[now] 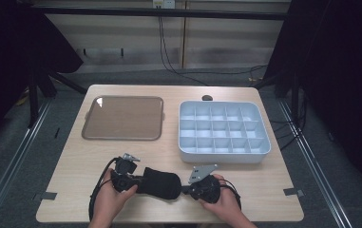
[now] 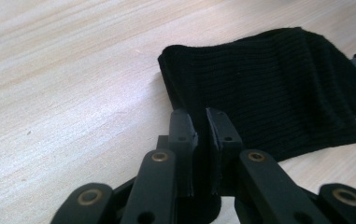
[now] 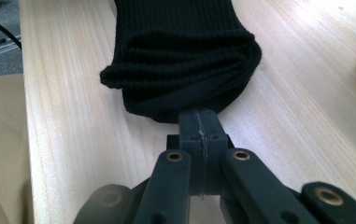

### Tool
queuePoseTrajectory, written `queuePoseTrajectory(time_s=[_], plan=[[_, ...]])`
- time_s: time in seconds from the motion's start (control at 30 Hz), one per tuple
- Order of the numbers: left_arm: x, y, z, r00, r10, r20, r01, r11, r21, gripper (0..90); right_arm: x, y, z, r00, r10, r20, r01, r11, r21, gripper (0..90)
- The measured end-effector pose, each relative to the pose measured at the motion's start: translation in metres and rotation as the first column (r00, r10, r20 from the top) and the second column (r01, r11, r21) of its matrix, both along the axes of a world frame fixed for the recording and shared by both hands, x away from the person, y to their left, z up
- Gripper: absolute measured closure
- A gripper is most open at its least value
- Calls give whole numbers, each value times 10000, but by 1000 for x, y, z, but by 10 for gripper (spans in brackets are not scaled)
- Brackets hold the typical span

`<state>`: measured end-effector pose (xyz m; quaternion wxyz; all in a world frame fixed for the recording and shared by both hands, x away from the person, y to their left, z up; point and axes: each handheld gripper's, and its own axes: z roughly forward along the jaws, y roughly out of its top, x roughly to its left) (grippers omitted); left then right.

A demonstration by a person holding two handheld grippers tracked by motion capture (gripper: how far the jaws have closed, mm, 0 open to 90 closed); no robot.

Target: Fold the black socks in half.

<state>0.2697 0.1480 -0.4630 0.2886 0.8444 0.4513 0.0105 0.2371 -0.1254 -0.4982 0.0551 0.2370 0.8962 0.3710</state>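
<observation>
A black ribbed knit sock lies bunched on the wooden table near its front edge, between my two grippers. My left gripper is at the sock's left end. In the left gripper view its jaws stand nearly together with black fabric pinched in the narrow gap. My right gripper is at the sock's right end. Its jaws are pressed flat together, and their tips touch the lower edge of the folded sock. I see no fabric between them.
A white compartment box with several empty cells stands at the back right. A flat brown tray lies at the back left. A small dark round thing sits behind the box. The table's front edge is just behind the person's hands.
</observation>
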Motion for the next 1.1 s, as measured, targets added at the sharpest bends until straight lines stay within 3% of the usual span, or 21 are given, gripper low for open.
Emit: queuePoseTrajectory(time_s=[0.43, 1.1], plan=[[-1, -1, 8, 10000, -72, 40, 73, 9998, -206, 814, 0, 0, 0, 10000, -38, -56, 38, 10000, 20, 900], [-6, -9, 21, 9981, -429, 448, 440, 9988, -237, 814, 0, 0, 0, 9999, -93, -140, 94, 9999, 113, 900]])
